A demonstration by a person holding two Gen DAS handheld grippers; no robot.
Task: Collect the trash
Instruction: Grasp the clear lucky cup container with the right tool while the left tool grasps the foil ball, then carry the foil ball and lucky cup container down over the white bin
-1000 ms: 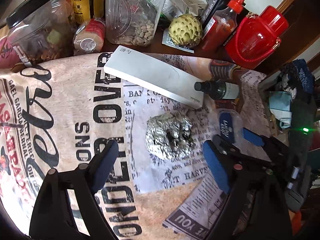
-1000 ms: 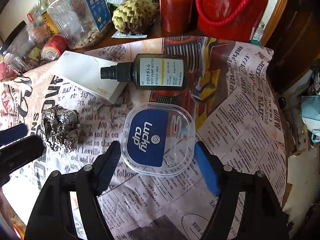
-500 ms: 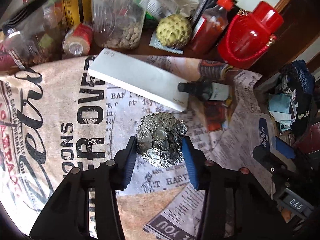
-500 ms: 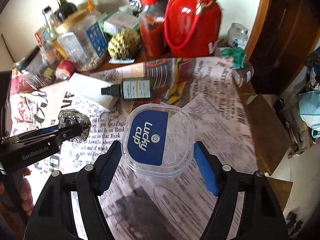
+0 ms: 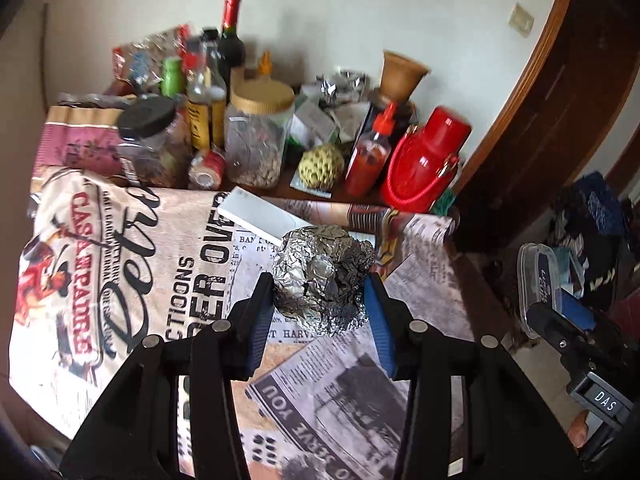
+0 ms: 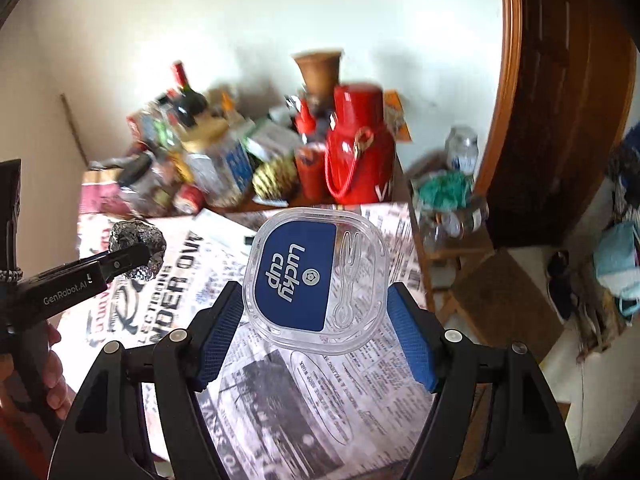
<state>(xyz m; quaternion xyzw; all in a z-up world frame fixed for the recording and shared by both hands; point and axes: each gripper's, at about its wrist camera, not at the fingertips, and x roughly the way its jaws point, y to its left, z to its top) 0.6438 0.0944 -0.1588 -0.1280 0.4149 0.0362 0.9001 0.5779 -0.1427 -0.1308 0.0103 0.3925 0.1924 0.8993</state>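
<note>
Lifting clear of the tabletop (image 5: 120,280), both pairs of tongs now carry trash that a second ago lay on the newspaper-print cloth. The left tongs (image 5: 319,300) are clenched on the crumpled foil ball (image 5: 324,276), their blue pads pressed against its two sides — half a second back they had only just closed round it where it sat near the white box (image 5: 256,216). The right tongs (image 6: 316,322) grasp the clear "Lucky cup" lid (image 6: 316,280) by its edges, held tilted above the cloth; seen from the left wrist it hangs off past the table's edge. From the right wrist view the foil ball (image 6: 138,246) rides in the air beside it. With both pieces picked up, what seems left is carrying them to a bin — none shows in either view.
</note>
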